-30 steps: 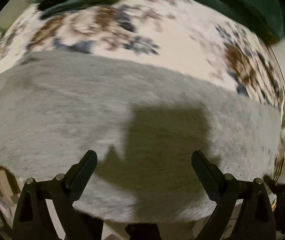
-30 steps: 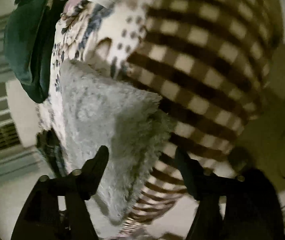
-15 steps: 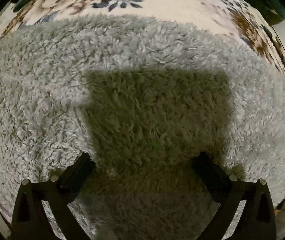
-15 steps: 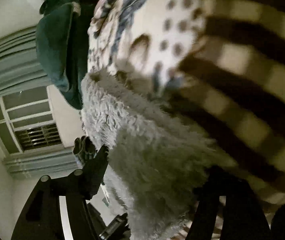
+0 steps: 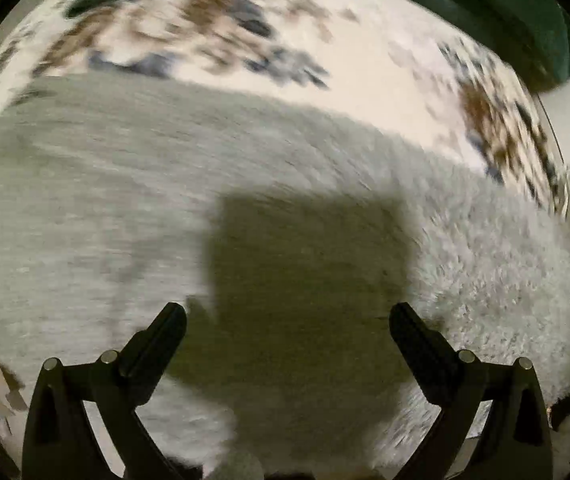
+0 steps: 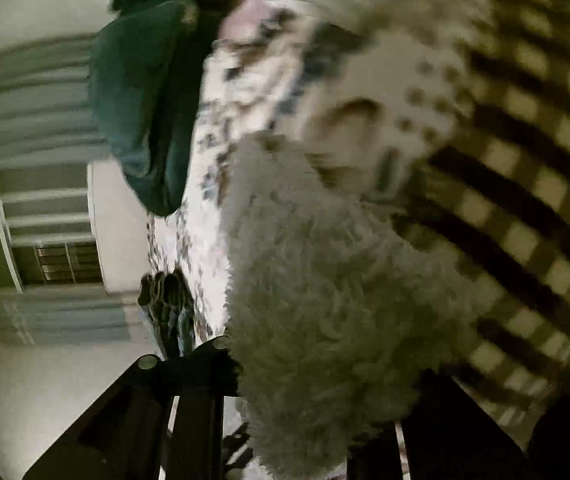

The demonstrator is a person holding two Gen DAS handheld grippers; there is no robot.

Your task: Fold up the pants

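Note:
The grey fleece pants (image 5: pixel 125 208) lie flat on a floral bedspread (image 5: pixel 365 80) and fill most of the left wrist view. My left gripper (image 5: pixel 287 320) is open just above them, its square shadow falling on the fleece. In the right wrist view the pants (image 6: pixel 317 300) bunch up between the fingers of my right gripper (image 6: pixel 325 392). Only the left finger (image 6: pixel 213 364) shows clearly; the fleece hides the tips, so I cannot tell whether the jaws are shut on it.
A dark green garment (image 5: pixel 485 12) lies at the far edge of the bed, also in the right wrist view (image 6: pixel 145 112). A brown-and-cream checked blanket (image 6: pixel 525 200) lies to the right. A window with curtains (image 6: pixel 37 220) stands beyond the bed.
My left gripper has pulled back up from the pants after dipping close to them. My right gripper has the fleece deeper between its fingers than a second ago.

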